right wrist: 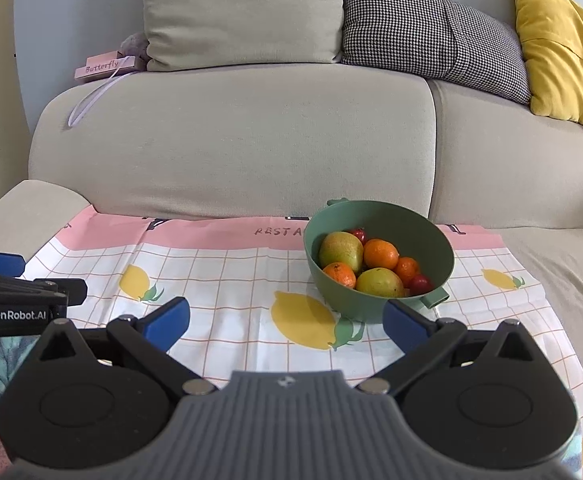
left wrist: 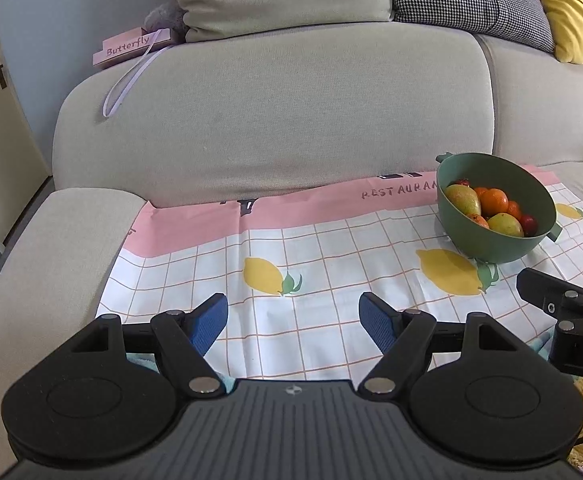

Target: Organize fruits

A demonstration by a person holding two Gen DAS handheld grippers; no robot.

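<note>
Right wrist view: both tongs [right wrist: 285, 322] released; round green bowl [right wrist: 375, 304] of glossy fruits [right wrist: 379, 254].

- The left wrist view looks forward along the open left tongs [left wrist: 293, 320], low over the lemon-print cloth [left wrist: 331, 264], facing the sofa backrest [left wrist: 275, 120].
- The right wrist view looks the same way along the open right tongs [right wrist: 287, 322], from further right and closer to the green bowl [right wrist: 379, 304].
- Both share the cloth, the bowl of fruit, the backrest and the cushions; each catches the other tongs at its edge.
</note>
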